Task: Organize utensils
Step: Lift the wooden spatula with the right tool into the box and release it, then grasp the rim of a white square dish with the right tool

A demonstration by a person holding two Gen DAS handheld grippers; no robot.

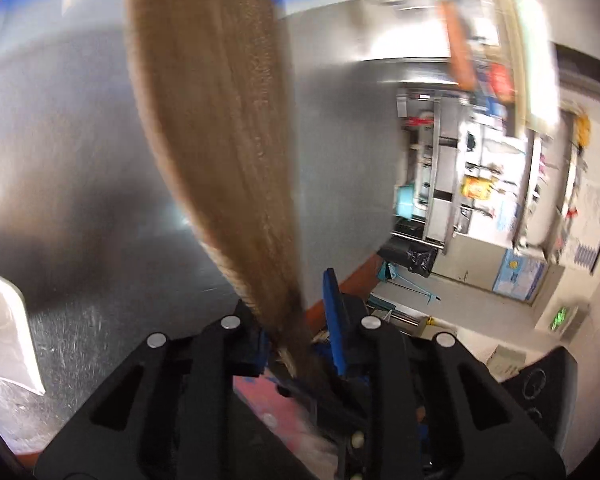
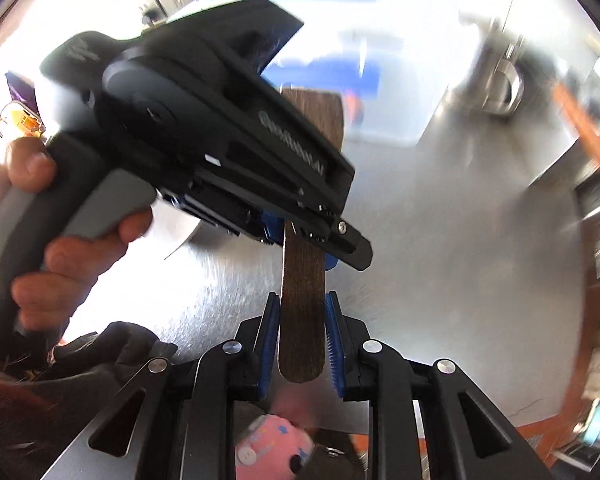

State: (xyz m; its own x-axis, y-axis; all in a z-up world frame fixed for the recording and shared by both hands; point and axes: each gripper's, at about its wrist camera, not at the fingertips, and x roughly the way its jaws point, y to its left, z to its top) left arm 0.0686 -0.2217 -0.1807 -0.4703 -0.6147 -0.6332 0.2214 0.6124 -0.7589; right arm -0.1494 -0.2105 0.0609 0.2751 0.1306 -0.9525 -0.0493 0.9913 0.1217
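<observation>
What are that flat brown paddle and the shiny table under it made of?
Paddle: looks like wood, matte brown, with lengthwise grain streaks. Table: seemingly stainless steel, brushed and glossy, with fine scratches and bright glare.

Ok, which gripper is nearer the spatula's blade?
Left. The left gripper clamps the spatula mid-handle, toward the blade; the right gripper holds the handle's butt end, farther from it.

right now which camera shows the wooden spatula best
The right wrist view: it shows the wooden spatula along most of its length, gripped by both the left gripper and the right gripper. The left wrist view shows only its blurred wide blade, running up out of frame.
</observation>
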